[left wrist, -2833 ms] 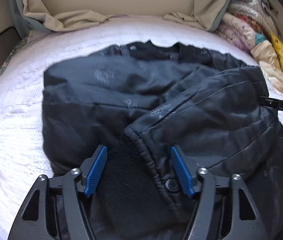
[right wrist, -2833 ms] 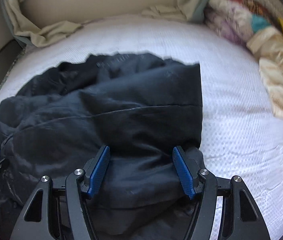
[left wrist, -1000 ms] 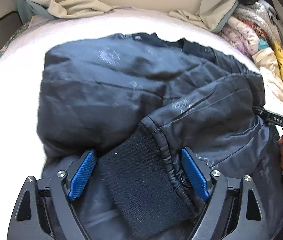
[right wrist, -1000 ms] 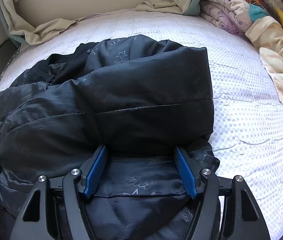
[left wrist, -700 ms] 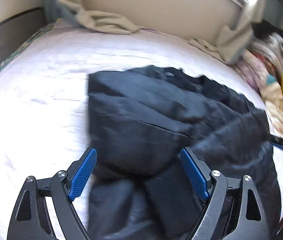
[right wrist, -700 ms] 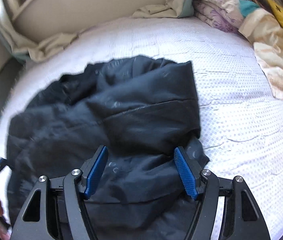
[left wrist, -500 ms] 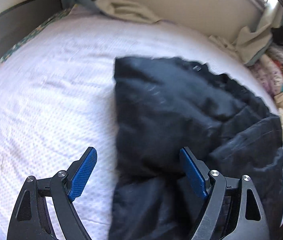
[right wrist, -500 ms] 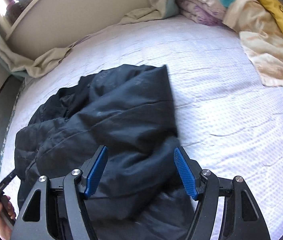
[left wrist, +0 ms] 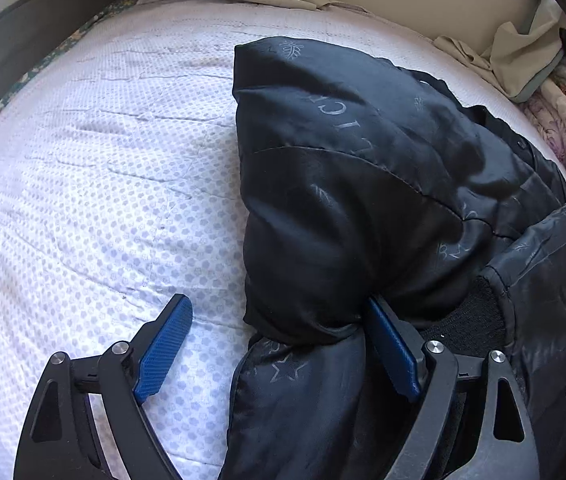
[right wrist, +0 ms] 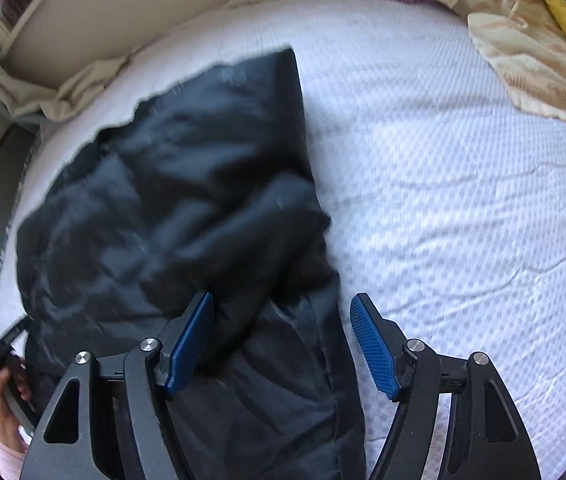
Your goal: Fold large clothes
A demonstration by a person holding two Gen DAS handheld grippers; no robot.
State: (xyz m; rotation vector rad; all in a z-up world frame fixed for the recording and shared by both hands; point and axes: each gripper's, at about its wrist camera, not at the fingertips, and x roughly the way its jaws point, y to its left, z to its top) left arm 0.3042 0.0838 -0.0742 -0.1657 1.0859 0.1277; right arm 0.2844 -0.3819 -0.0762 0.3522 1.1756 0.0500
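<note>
Both grippers have swung outward since a second ago, each now straddling a side edge of the black jacket (left wrist: 363, 184) rather than its middle. Nearest, the left gripper (left wrist: 279, 344) is spread wide, nothing pinched; the right gripper (right wrist: 283, 340) is likewise spread over the hem. Beyond, the jacket lies bunched, sleeves folded in, on the white mattress (left wrist: 95, 168). The next fold looks imminent.
</note>
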